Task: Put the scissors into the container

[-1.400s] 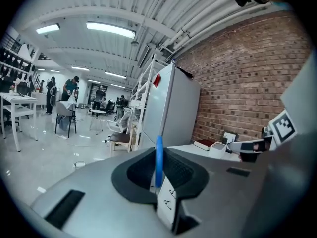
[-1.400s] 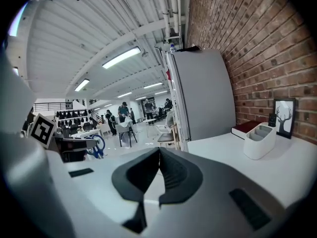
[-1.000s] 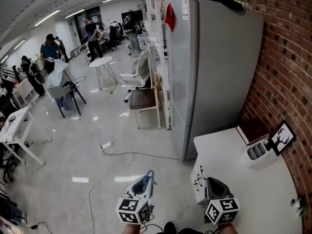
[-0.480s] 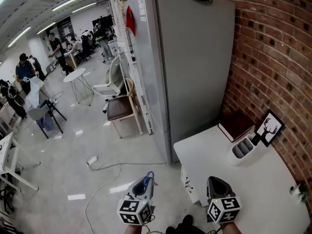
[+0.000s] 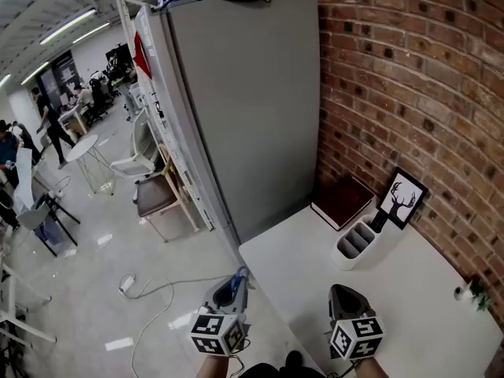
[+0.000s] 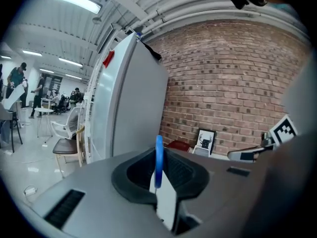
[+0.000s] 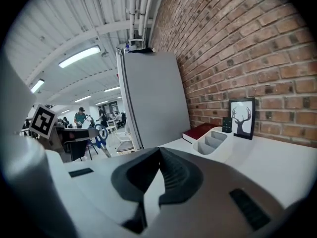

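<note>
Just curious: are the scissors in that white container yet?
Out: the scissors are clamped in the left hand-held gripper, away from the container.

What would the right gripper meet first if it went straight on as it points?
Likely the white table, as the right gripper tilts slightly down; the container lies just right of its line.

Open-plan office, strip lights (image 5: 67,26), ppl (image 5: 49,126), chairs (image 5: 157,199), fridge (image 5: 244,109), brick wall (image 5: 409,69)

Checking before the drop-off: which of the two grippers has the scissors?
The left gripper: blue-handled scissors are clamped between its jaws, with the handle loop sticking up. The right gripper has its jaws together on nothing.
</note>
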A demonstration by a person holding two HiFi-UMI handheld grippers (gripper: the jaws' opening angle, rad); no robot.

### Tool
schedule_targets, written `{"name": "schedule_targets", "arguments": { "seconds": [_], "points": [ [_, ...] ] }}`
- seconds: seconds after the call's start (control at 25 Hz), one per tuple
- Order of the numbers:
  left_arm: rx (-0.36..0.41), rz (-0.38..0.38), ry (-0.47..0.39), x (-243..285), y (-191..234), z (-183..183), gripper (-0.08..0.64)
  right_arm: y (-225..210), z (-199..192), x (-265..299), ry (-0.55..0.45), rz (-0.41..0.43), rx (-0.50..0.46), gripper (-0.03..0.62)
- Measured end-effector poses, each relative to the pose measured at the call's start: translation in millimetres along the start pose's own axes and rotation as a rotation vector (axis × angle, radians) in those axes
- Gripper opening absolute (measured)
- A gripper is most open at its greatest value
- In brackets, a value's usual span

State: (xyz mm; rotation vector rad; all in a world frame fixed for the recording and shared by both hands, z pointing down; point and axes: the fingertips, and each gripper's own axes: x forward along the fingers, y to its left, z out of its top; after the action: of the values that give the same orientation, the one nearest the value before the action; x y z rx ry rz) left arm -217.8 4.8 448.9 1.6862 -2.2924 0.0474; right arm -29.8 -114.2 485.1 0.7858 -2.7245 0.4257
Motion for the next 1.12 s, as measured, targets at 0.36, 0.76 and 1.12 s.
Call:
{"name": "schedule_targets", "arguments": {
  "seconds": [0.36, 0.76, 1.12],
  "points": [
    [0.08, -0.217, 0.023, 77.3, -66.8, 18.5, 0.044, -47.8, -2.5, -12.6, -0.027, -0.136, 0.079, 0.0],
    [0.148, -0.501, 0.055, 156.8, -121.5, 37.2, 0.044, -82.8, -0.2, -20.7, -0.059, -0.378, 0.174, 0.0],
    [0.204, -0.709, 0.067, 203.1, -160.1, 48.1, 0.044, -93.9, -16.0, -30.8, -0.061, -0.573, 0.264, 0.0]
  ]
}}
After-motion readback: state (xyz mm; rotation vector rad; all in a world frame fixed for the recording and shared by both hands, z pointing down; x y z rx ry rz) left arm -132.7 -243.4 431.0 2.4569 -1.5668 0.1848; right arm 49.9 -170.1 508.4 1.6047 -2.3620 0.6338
